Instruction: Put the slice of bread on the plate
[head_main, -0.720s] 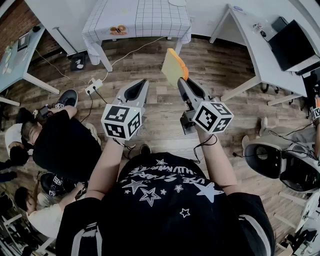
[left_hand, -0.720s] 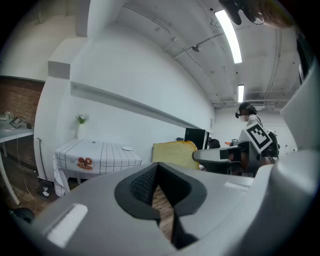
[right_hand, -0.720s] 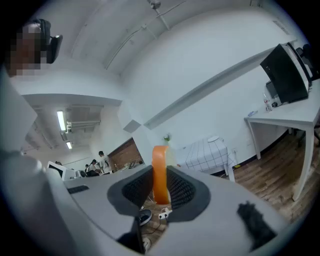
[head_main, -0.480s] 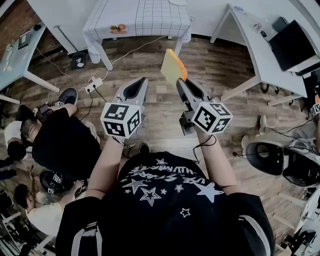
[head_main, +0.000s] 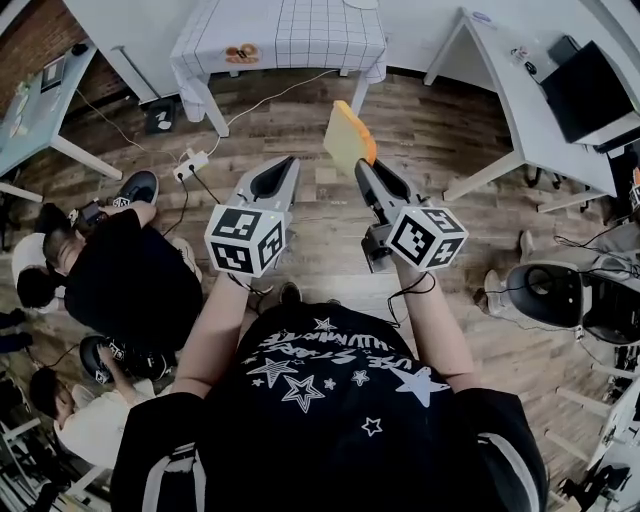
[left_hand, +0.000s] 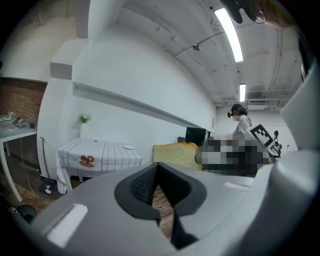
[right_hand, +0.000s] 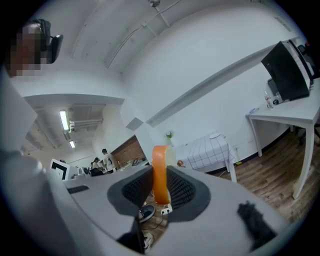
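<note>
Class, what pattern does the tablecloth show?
The tablecloth is white with a thin dark grid, clearest in the head view.

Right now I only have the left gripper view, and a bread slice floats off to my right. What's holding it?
Observer: The right gripper is shut on the bread slice, which sits edge-on between its jaws.
Operator: How is it oriented?
Observer: Upright, standing above the jaw tips over the wooden floor, with no table beneath.
Operator: Anything on that floor ahead?
Observer: A white power strip with a trailing cable lies near the checked table, by its leg.
</note>
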